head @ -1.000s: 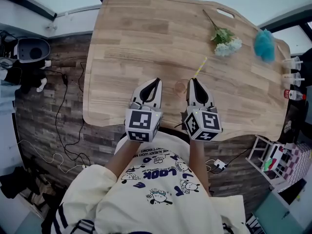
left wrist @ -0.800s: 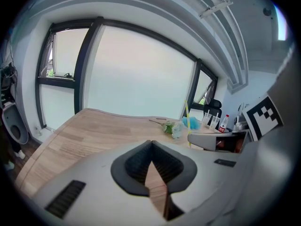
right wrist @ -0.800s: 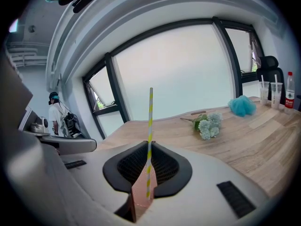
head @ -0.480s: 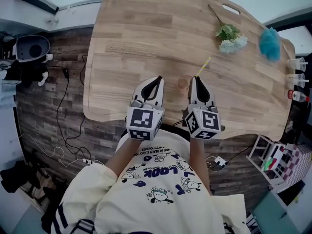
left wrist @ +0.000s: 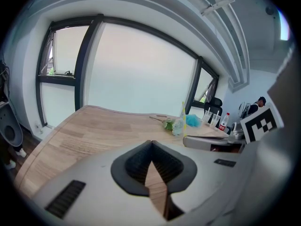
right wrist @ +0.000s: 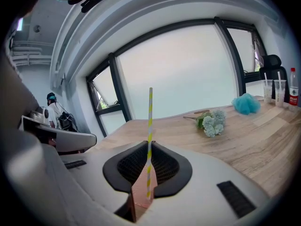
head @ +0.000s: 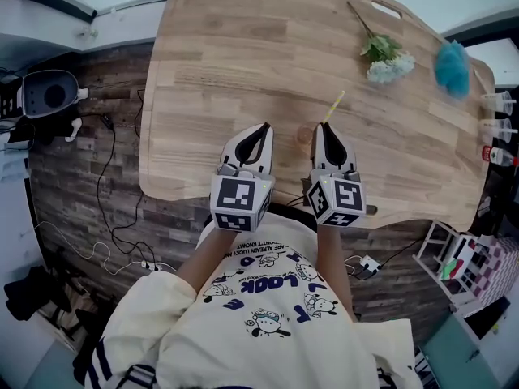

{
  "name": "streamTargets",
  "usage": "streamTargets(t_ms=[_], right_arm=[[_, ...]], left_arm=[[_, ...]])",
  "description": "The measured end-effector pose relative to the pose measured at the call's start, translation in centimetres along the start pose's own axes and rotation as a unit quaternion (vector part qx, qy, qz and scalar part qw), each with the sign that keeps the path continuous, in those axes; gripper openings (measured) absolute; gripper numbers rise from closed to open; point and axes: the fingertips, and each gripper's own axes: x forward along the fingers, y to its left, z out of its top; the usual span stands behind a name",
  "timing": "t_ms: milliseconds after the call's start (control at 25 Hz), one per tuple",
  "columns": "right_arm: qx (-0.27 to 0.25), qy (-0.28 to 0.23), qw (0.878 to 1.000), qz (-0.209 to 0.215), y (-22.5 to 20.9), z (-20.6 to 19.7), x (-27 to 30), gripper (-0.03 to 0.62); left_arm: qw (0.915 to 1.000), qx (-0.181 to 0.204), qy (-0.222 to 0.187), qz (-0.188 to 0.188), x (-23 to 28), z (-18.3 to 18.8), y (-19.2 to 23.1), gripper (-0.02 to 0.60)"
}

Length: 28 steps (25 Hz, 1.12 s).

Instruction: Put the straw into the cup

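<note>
A yellow-and-white striped straw stands upright between the jaws of my right gripper, which is shut on its lower part. In the head view the straw slants up and to the right from the right gripper. A small clear cup sits on the wooden table, just left of the right gripper's tip and between the two grippers. My left gripper hovers to the cup's left. Its jaws meet at the tips with nothing between them.
White-green flowers and a blue fluffy ball lie at the table's far right. Clear cups with straws and a bottle stand at the right edge. The table's near edge runs just under the grippers. Cables lie on the floor at left.
The head view has shifted slightly, so the table things sit higher in the picture. The right gripper with the straw now sits a little closer beside the cup. The left gripper barely moved.
</note>
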Motion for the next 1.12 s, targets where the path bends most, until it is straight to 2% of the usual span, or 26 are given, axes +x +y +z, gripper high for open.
streamTargets(t_ms=[760, 1120], right_arm=[[-0.004, 0.013, 1.0, -0.002, -0.1, -0.4, -0.3, 0.025], [0.0, 0.012, 1.0, -0.011, -0.3, -0.4, -0.9, 0.049]], left_arm=[[0.9999, -0.001, 0.013, -0.006, 0.9, -0.4, 0.1, 0.032], [0.9999, -0.001, 0.009, -0.007, 0.7, -0.3, 0.3, 0.032]])
